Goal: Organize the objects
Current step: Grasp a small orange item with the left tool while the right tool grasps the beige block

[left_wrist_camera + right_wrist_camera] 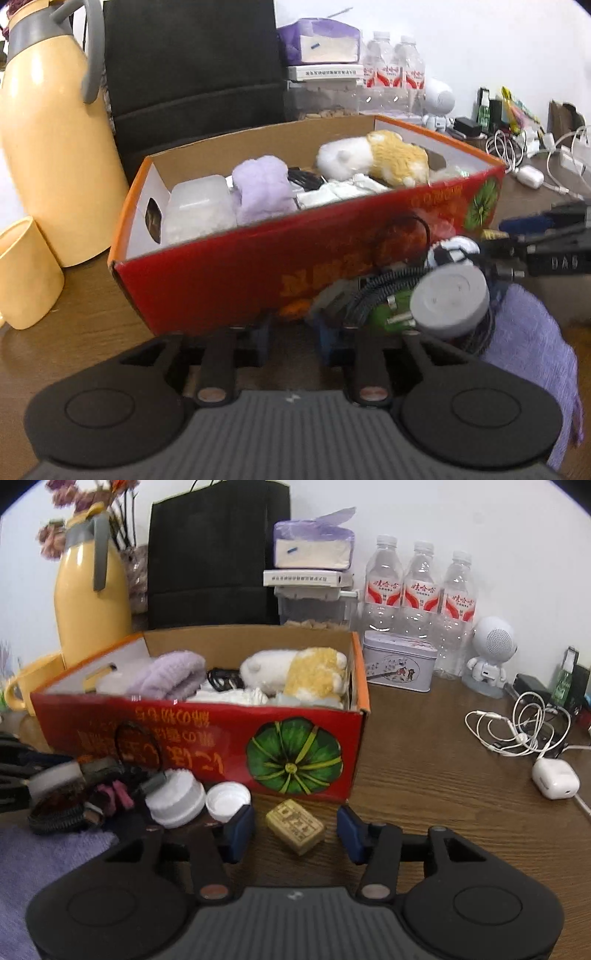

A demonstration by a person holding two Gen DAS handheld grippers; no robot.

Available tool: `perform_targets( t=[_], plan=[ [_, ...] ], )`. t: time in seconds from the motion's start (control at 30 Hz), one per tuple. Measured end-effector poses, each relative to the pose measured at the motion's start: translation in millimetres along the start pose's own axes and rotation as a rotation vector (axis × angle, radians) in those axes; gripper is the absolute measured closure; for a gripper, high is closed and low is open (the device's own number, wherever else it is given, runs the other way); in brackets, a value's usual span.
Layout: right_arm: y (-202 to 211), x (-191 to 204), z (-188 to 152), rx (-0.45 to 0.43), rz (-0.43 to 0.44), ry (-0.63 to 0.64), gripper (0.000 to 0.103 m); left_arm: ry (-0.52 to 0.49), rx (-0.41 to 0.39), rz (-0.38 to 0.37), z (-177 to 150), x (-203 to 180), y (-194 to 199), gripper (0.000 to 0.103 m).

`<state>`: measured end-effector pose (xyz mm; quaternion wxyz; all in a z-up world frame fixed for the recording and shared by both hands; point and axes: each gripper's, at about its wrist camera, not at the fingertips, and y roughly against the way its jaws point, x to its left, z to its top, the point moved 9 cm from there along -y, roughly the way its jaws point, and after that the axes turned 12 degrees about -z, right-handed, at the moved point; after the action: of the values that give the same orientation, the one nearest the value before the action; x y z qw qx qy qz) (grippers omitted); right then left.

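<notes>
Right tool apart round tan block, left tool apart – red box ahead, caps beside.

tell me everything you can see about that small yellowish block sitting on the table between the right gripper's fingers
The small block is a pale yellow-tan rectangular piece with raised patterning on its top face; the marks are too small to read. It looks hard, maybe soap or wax. It lies flat on the brown wooden table, turned at an angle, just in front of the red cardboard box. The right gripper is open around it, the blue pads not touching it.
</notes>
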<state>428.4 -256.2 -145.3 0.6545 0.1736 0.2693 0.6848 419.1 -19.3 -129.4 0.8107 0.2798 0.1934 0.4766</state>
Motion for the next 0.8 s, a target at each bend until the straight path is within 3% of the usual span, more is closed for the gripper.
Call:
perform_targets(
  t=[0.2,0.27,0.33,0.47,0.5,0.67,0.8],
  plan=[
    [2.4,0.4,-1.8,0.007,0.010,-0.004,0.055,-0.011,-0.014,0.004,0.8,-2.4,-3.5,0.065],
    [3.5,1.6,-2.5,0.007,0.014,-0.001,0.055,-0.021,-0.004,0.001,0.6,-6.1,-4.7,0.071],
    [4.2,2.0,-2.9,0.007,0.017,0.001,0.055,-0.016,0.015,-0.037,2.0,-10.8,-6.1,0.089],
    [5.0,1.9,-3.5,0.005,0.020,0.002,0.057,-0.040,0.015,-0.006,1.5,-17.7,-7.5,0.090],
    [5.5,2.0,-3.7,0.004,0.021,0.003,0.066,-0.051,0.017,0.022,0.2,-19.9,-6.0,0.090],
    [26.0,7.5,-4.9,-0.053,-0.020,0.072,0.071,-0.091,-0.030,0.080,-7.1,-38.7,25.3,0.091],
    [53.2,12.6,-2.8,-0.093,0.005,0.060,0.071,-0.033,-0.100,0.075,-8.7,-47.2,67.0,0.090]
  ],
)
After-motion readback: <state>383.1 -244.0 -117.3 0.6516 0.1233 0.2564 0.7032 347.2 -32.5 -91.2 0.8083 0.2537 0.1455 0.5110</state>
